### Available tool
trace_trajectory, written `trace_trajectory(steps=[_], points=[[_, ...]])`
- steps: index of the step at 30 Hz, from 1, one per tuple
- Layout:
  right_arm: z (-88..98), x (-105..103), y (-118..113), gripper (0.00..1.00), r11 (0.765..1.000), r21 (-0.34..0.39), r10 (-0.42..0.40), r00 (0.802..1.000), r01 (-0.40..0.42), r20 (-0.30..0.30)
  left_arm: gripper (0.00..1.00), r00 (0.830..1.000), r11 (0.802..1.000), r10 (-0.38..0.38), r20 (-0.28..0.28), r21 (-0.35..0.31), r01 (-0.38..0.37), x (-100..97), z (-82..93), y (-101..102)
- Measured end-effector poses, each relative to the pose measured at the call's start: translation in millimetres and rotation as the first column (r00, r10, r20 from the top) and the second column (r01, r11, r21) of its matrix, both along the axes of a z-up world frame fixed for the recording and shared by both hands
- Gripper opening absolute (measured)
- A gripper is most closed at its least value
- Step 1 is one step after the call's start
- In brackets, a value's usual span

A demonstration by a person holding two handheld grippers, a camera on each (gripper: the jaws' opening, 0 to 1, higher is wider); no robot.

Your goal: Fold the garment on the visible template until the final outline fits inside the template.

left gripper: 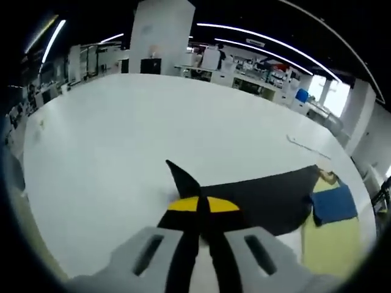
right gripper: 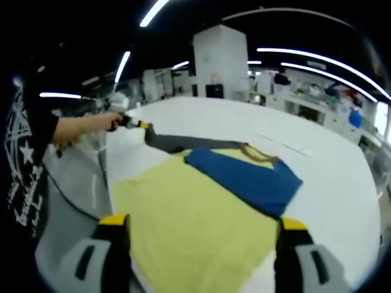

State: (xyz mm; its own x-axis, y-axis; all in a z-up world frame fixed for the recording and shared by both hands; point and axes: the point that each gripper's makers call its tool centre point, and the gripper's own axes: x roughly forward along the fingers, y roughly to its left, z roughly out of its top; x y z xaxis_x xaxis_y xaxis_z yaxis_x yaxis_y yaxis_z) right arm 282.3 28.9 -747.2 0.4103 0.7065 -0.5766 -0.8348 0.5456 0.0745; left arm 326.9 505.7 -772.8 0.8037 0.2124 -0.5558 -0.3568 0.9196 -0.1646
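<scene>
The garment (right gripper: 201, 226) lay on the white table (right gripper: 330, 165): a yellow body, a blue folded part (right gripper: 247, 180) and a dark sleeve (left gripper: 263, 198) stretched out sideways. My left gripper (left gripper: 201, 204) was closed on that sleeve's pointed end, holding it just above the tabletop. My right gripper (right gripper: 201, 227) stood wide open over the yellow cloth, gripping nothing. In the right gripper view I saw my arm (right gripper: 79, 129) reaching to the sleeve.
</scene>
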Motion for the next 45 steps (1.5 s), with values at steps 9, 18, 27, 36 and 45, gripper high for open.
trace_trajectory(steps=[9,18,27,36,45], points=[[1.7,-5,1,0.99,1.000,-0.005,0.013,1.000,-0.013,0.010,0.00,0.994,0.996,-0.078,0.075,-0.041,0.081,32.8,27.8,-40],[1.0,-8,1,0.99,1.000,0.003,0.006,1.000,-0.006,0.008,0.00,0.980,0.984,-0.140,0.143,-0.090,0.154,65.0,47.4,-79],[1.6,-11,2,0.99,1.000,0.004,0.016,1.000,-0.016,0.012,0.00,0.958,0.962,-0.233,0.168,-0.107,0.253,77.7,54.2,-132],[2.0,-11,2,0.99,1.000,0.009,0.000,1.000,0.000,0.011,0.00,0.911,0.918,-0.369,0.181,-0.079,0.388,92.5,59.8,-186],[2.0,-10,-1,0.99,1.000,0.007,-0.008,1.000,0.007,0.012,0.00,0.873,0.885,-0.439,0.211,-0.065,0.461,104.2,72.0,-233]])
